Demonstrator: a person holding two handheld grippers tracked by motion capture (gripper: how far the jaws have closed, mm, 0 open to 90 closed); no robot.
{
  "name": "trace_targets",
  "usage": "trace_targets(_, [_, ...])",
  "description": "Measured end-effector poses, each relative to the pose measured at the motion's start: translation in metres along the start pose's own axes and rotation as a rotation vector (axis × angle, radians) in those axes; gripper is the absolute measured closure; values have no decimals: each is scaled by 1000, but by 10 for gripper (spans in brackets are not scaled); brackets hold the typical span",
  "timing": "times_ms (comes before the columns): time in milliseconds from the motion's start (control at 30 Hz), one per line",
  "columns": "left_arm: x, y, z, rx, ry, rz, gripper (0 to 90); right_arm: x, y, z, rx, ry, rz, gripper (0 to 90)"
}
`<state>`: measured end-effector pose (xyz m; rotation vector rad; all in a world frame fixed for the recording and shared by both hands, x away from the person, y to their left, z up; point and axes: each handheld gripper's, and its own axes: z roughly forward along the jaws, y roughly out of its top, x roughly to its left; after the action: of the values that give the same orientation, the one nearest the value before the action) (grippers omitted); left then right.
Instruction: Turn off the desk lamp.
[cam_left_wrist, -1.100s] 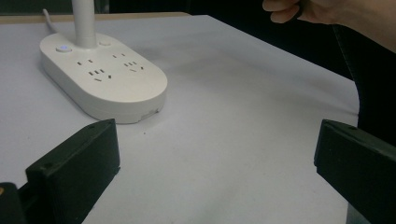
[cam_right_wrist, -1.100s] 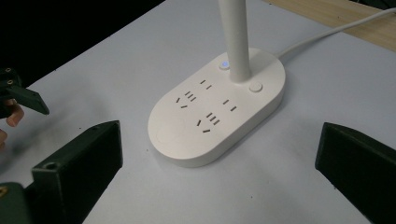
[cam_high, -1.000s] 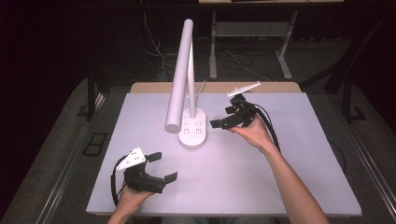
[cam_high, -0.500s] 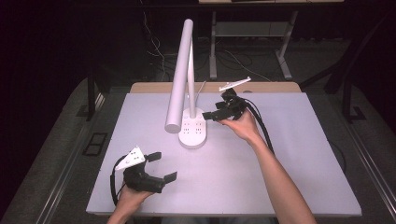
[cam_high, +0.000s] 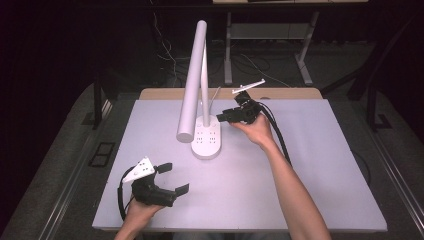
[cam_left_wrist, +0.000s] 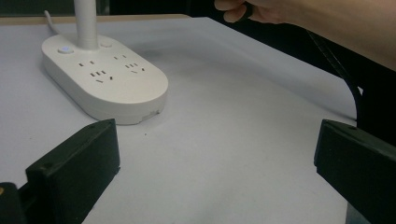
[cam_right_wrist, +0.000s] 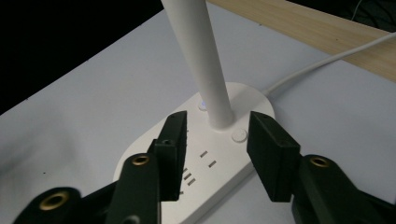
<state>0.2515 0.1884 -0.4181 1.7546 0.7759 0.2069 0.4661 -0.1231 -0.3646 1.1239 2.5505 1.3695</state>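
From the high view, I have the right claw (cam_high: 225, 118) up at the far end of the white lamp base (cam_high: 206, 141), just beside the upright stem (cam_high: 204, 97), while the left claw (cam_high: 172, 179) waits near my edge of the surface (cam_high: 310, 165), well apart from the lamp, its jaws spread on nothing.

In the left gripper view, the base (cam_left_wrist: 100, 79) sits ahead and to the left with its sockets and a small lit button (cam_left_wrist: 66, 49) showing; the jaws stand wide with bare surface (cam_left_wrist: 233, 140) between them, and the other hand (cam_left_wrist: 299, 16) reaches in at the top.

In the right gripper view, the jaws are part-open and straddle the foot of the stem (cam_right_wrist: 205, 60) without touching it, as far as I can tell; a round button (cam_right_wrist: 239, 135) lies just inside the right jaw. My worry: closing here could pinch the stem and tip the tall lamp, or a jaw tip could press that button by accident. The cord (cam_right_wrist: 322, 63) trailing behind could also snag.
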Motion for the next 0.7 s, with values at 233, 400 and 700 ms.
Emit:
trace_targets(233, [0,0,0,-6,0,-7,0,-9,-3,12,-3,38,34,812])
trace_targets(400, [0,0,-1,-7,0,-6,0,-13,-5,22,16,53,47,885])
trace_targets(700, [2,0,-3,-16,3,-13,0,-18,-8,39,21,33,63,900])
